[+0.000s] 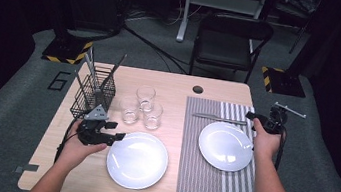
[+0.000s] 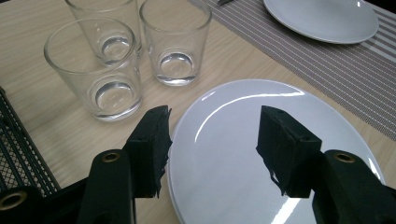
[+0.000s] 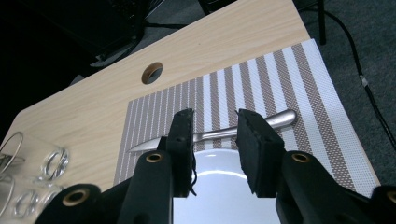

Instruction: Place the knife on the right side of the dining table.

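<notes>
A glossy white plate [image 1: 137, 160] lies on bare wood near the table's [image 1: 175, 84] front edge, left of the striped placemat [image 1: 214, 183]. The left gripper [image 2: 212, 140] hovers at the plate's left rim, fingers apart and empty. Over the second plate [image 1: 226, 146] on the placemat, the right gripper [image 3: 215, 140] is likewise parted, near a knife [image 3: 219, 133]. Three clear glasses [image 1: 143, 106] stand beside a wire basket [image 1: 93, 92].

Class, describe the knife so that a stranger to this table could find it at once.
Start at the striped placemat on the table's right half. At its far end, beyond the white plate, lies the knife. It is the only cutlery lying flat; the rest stands in the wire basket.
</notes>
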Available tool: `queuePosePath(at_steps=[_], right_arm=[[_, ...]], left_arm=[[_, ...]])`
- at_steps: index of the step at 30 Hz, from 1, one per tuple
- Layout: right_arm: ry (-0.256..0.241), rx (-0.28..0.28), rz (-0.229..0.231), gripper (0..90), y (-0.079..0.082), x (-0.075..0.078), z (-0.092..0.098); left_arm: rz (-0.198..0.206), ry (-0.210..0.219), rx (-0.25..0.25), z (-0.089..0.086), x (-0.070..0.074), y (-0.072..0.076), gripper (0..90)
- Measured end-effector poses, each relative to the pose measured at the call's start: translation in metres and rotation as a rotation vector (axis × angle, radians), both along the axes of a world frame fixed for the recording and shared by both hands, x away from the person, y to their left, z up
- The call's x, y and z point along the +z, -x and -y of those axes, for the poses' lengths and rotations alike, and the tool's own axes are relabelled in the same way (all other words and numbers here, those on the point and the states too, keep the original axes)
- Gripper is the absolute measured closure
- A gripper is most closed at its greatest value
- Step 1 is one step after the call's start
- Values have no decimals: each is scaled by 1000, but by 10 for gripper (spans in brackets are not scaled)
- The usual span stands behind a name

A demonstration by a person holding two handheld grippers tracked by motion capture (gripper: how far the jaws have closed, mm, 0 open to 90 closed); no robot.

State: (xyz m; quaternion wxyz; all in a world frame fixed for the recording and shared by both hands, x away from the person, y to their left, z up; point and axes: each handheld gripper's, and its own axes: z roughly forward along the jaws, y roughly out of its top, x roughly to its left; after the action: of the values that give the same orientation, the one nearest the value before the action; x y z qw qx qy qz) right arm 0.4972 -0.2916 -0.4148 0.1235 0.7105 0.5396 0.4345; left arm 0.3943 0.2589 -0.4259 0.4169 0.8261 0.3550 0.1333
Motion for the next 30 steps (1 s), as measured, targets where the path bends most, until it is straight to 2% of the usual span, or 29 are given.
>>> queuePosePath(at_steps=[1, 6, 14, 17, 22, 30], right_arm=[[14, 14, 10, 663, 3, 2, -2], [11, 65, 45, 661, 15, 5, -12], [14, 140, 66, 654, 28, 7, -33], [-1, 157, 77, 648, 33, 10, -40], [25, 193, 95, 637, 39, 13, -51], [34, 261, 130, 607, 50, 12, -68]], left_arm=[[3, -5, 0, 0, 1, 0, 436], [-1, -1, 0, -1, 2, -2, 436], [3, -7, 3, 1, 2, -4, 435], [1, -7, 7, 0, 2, -5, 436], [-7, 8, 2, -1, 2, -5, 462], [2, 5, 15, -3, 5, -3, 464]])
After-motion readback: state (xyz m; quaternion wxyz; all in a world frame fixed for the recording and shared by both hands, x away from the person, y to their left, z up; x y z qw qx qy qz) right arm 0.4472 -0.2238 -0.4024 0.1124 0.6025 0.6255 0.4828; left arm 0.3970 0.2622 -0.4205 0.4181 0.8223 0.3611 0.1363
